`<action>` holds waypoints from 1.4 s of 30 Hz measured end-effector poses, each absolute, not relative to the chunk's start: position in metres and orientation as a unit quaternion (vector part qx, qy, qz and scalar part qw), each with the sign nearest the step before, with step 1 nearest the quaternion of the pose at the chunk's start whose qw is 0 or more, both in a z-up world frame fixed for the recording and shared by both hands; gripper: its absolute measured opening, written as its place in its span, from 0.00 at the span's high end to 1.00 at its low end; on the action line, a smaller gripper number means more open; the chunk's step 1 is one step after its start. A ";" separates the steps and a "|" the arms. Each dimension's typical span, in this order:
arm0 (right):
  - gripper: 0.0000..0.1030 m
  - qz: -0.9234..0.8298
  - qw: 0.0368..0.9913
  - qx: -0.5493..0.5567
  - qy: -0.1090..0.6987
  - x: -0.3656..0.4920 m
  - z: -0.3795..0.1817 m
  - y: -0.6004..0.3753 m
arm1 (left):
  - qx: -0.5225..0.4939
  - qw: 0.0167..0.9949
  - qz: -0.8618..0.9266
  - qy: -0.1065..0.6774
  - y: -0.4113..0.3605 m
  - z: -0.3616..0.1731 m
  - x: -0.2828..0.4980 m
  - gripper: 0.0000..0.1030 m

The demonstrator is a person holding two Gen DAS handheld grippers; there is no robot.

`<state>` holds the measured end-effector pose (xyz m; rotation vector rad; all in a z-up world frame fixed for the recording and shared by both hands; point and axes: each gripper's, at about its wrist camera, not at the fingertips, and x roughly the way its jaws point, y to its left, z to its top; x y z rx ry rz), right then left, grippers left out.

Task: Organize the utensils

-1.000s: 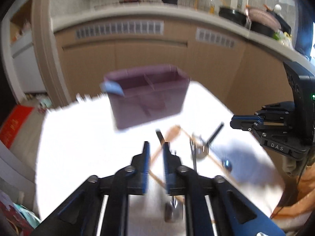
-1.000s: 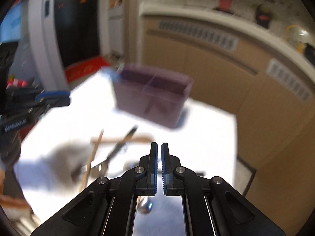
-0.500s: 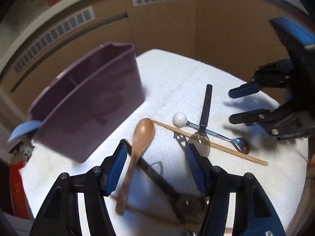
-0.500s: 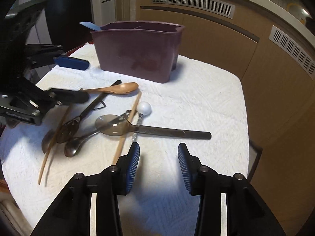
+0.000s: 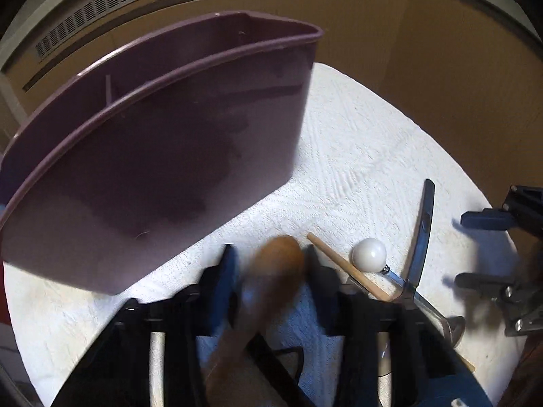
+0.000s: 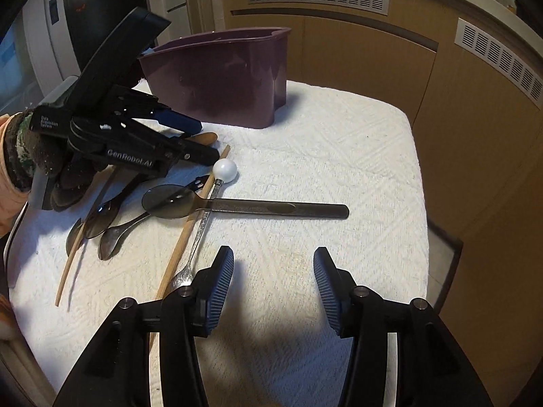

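Brown wooden spoon (image 5: 278, 257) blurred between the left tongs (image 5: 271, 271), flat on the white textured table (image 6: 322, 142), just in front of the purple plastic divided caddy (image 6: 220, 74). Left tongs apart either side of the bowl, not clamped. Beside it, a pale wooden chopstick (image 6: 190, 227), a white ball-ended metal spoon (image 6: 224, 170) and a dark-handled smoky spoon (image 6: 244, 207), crossing one another. Right tongs (image 6: 273, 281) spread wide, holding nothing, above bare table.
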<state>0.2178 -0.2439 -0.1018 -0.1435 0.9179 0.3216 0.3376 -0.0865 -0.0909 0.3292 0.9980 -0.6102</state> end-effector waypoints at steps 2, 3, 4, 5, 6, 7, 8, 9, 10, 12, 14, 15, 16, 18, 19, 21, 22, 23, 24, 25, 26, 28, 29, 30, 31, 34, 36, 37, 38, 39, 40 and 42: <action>0.51 0.162 0.878 -0.088 0.442 0.219 -0.100 -0.236 | 0.131 0.825 -0.279 0.474 -0.074 -0.090 0.335 0.72; 0.50 0.167 0.876 -0.097 0.442 0.219 -0.100 -0.232 | 0.118 0.826 -0.276 0.476 -0.067 -0.089 0.332 0.72; 0.47 0.175 0.873 -0.113 0.442 0.218 -0.098 -0.226 | 0.106 0.829 -0.273 0.477 -0.058 -0.088 0.328 0.72; 0.45 0.182 0.870 -0.125 0.441 0.217 -0.098 -0.222 | 0.095 0.832 -0.270 0.475 -0.049 -0.086 0.326 0.72; 0.41 0.189 0.866 -0.141 0.440 0.215 -0.097 -0.216 | 0.085 0.837 -0.266 0.470 -0.039 -0.082 0.321 0.72; 0.39 0.197 0.863 -0.157 0.439 0.215 -0.096 -0.210 | 0.076 0.842 -0.263 0.465 -0.030 -0.079 0.317 0.72; 0.39 0.204 0.859 -0.169 0.438 0.214 -0.095 -0.206 | 0.061 0.849 -0.259 0.457 -0.017 -0.073 0.311 0.72; 0.39 0.213 0.855 -0.183 0.437 0.215 -0.095 -0.200 | 0.050 0.853 -0.256 0.452 -0.009 -0.070 0.308 0.72; 0.39 0.218 0.851 -0.193 0.437 0.216 -0.096 -0.195 | 0.039 0.858 -0.251 0.446 0.002 -0.066 0.304 0.72; 0.39 0.223 0.844 -0.214 0.439 0.220 -0.099 -0.186 | 0.021 0.868 -0.238 0.435 0.021 -0.057 0.295 0.72; 0.39 0.230 0.841 -0.227 0.434 0.227 -0.101 -0.177 | 0.009 0.875 -0.228 0.426 0.037 -0.051 0.288 0.72; 0.38 0.232 0.840 -0.230 0.434 0.230 -0.101 -0.174 | 0.004 0.879 -0.222 0.422 0.043 -0.051 0.285 0.72; 0.38 0.231 0.837 -0.238 0.435 0.235 -0.102 -0.169 | -0.002 0.882 -0.217 0.417 0.051 -0.049 0.281 0.72; 0.38 0.230 0.834 -0.244 0.439 0.244 -0.106 -0.162 | -0.013 0.887 -0.212 0.410 0.058 -0.044 0.274 0.72; 0.38 0.231 0.832 -0.242 0.442 0.250 -0.107 -0.159 | -0.019 0.888 -0.210 0.408 0.060 -0.044 0.275 0.72; 0.38 0.231 0.834 -0.232 0.445 0.261 -0.107 -0.153 | -0.030 0.889 -0.207 0.408 0.073 -0.041 0.272 0.72; 0.38 0.233 0.833 -0.226 0.447 0.267 -0.106 -0.150 | -0.035 0.889 -0.205 0.409 0.077 -0.042 0.271 0.72; 0.38 0.235 0.833 -0.219 0.450 0.273 -0.107 -0.148 | -0.040 0.888 -0.203 0.411 0.081 -0.043 0.272 0.72; 0.38 0.237 0.833 -0.213 0.452 0.276 -0.107 -0.149 | -0.043 0.887 -0.202 0.412 0.076 -0.047 0.274 0.72; 0.38 0.240 0.833 -0.204 0.455 0.281 -0.107 -0.149 | -0.046 0.887 -0.202 0.413 0.078 -0.048 0.274 0.72; 0.38 0.242 0.833 -0.196 0.458 0.285 -0.107 -0.150 | -0.048 0.886 -0.202 0.414 0.080 -0.049 0.275 0.72; 0.38 0.247 0.830 -0.178 0.466 0.294 -0.108 -0.150 | -0.051 0.885 -0.206 0.414 0.081 -0.051 0.274 0.72; 0.38 0.248 0.830 -0.173 0.469 0.295 -0.108 -0.150 | -0.052 0.885 -0.208 0.414 0.082 -0.052 0.273 0.72; 0.38 0.251 0.828 -0.170 0.471 0.298 -0.108 -0.150 | -0.052 0.884 -0.209 0.415 0.081 -0.052 0.273 0.72; 0.38 0.253 0.828 -0.168 0.472 0.300 -0.108 -0.149 | -0.052 0.883 -0.210 0.416 0.080 -0.053 0.273 0.72; 0.44 0.259 0.824 -0.166 0.476 0.307 -0.108 -0.143 | -0.052 0.882 -0.211 0.419 0.077 -0.054 0.273 0.72; 0.51 0.266 0.819 -0.170 0.479 0.307 -0.106 -0.140 | -0.053 0.881 -0.212 0.420 0.077 -0.054 0.272 0.72; 0.61 0.270 0.816 -0.170 0.481 0.306 -0.106 -0.139 | -0.055 0.881 -0.212 0.420 0.076 -0.053 0.271 0.72; 0.68 0.271 0.815 -0.167 0.484 0.304 -0.104 -0.139 | -0.055 0.881 -0.211 0.420 0.076 -0.052 0.270 0.72; 0.85 0.267 0.815 -0.164 0.488 0.304 -0.103 -0.138 | -0.055 0.882 -0.211 0.418 0.075 -0.051 0.268 0.72; 0.89 0.262 0.814 -0.157 0.494 0.303 -0.102 -0.140 | -0.055 0.882 -0.211 0.418 0.074 -0.049 0.267 0.72; 0.90 0.249 0.819 -0.142 0.497 0.299 -0.097 -0.145 | -0.055 0.884 -0.213 0.413 0.071 -0.044 0.263 0.72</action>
